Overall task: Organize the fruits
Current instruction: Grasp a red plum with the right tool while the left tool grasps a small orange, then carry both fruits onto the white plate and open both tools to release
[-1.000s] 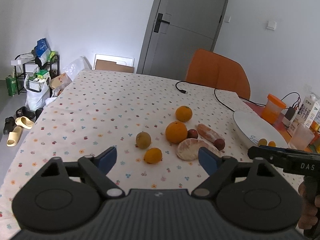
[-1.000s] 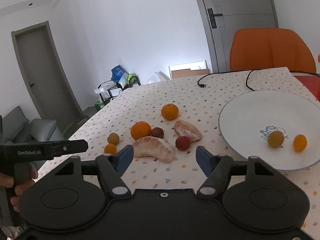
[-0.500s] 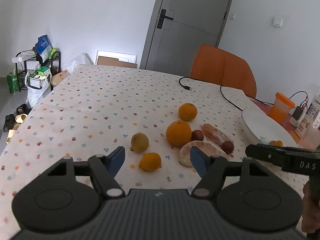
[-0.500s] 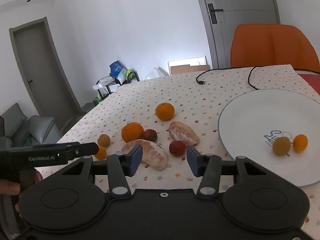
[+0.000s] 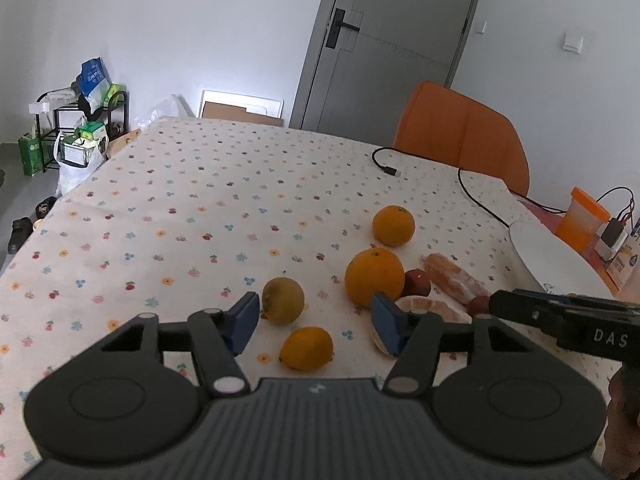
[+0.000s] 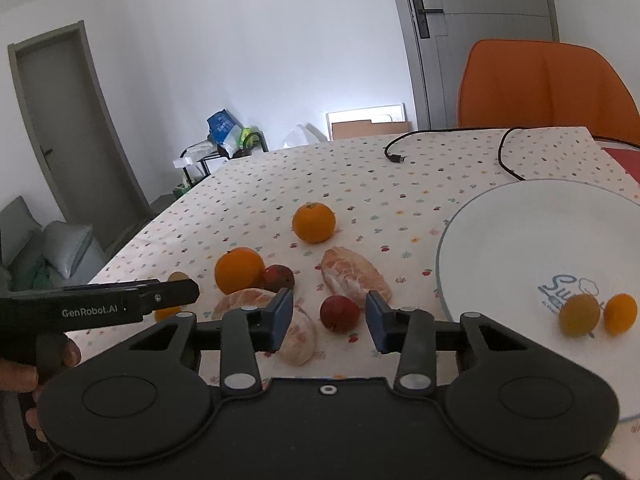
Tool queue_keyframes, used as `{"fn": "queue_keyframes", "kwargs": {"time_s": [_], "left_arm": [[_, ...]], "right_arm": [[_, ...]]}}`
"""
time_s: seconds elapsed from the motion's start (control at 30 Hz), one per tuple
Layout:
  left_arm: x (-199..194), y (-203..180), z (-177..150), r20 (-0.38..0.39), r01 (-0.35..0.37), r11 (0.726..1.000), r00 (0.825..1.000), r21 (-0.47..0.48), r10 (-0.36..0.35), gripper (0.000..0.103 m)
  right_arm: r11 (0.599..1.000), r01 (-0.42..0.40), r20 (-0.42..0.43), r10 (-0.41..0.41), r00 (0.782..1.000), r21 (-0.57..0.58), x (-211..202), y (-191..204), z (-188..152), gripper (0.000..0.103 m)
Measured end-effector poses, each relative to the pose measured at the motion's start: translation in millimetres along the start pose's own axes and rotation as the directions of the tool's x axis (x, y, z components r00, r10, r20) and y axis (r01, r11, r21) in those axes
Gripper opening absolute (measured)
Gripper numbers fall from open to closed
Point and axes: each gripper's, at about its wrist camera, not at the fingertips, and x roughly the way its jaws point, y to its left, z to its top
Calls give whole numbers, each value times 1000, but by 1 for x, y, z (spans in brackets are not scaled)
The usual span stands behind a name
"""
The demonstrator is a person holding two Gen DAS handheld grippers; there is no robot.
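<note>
Both tongs are closing, nothing pinched. A small red fruit (image 6: 339, 313) lies between the right gripper (image 6: 329, 321) jaws, untouched; a small orange (image 5: 306, 349) sits between the left gripper (image 5: 314, 325) jaws. Both look light, round, smooth, likely to roll: grip across the widest middle.

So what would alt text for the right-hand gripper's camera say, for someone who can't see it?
The right gripper, jaws closing with nothing gripped, points at a small red fruit on a dotted tablecloth. Oranges and peeled pomelo pieces lie around it. A white plate at right holds two small fruits; the left gripper enters at left.
</note>
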Motion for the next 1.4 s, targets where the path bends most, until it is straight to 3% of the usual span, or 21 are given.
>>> {"fn": "queue_keyframes", "kwargs": {"time_s": [0.3, 0.4, 0.47, 0.53, 0.97, 1.4], "left_arm": [[-4, 0, -9, -17, 2, 1000, 1000, -8, -2, 56], [-6, 1, -12, -13, -8, 1000, 1000, -4, 8, 46], [-6, 2, -11, -14, -18, 1000, 1000, -9, 17, 29], [-6, 5, -9, -22, -9, 1000, 1000, -24, 8, 25], [-23, -10, -6, 12, 16, 1000, 1000, 6, -16, 25], [-31, -45, -3, 32, 56, 997, 998, 61, -58, 25]], "right_arm": [[999, 25, -39, -26, 999, -36, 16, 5, 2, 35], [999, 28, -46, -30, 998, -41, 20, 5, -1, 27], [999, 23, -44, -24, 999, -36, 20, 4, -1, 22], [999, 26, -42, -27, 999, -35, 19, 4, 0, 22], [1000, -2, 24, 2, 1000, -20, -13, 4, 2, 21], [999, 28, 79, -29, 996, 14, -51, -15, -5, 21]]}}
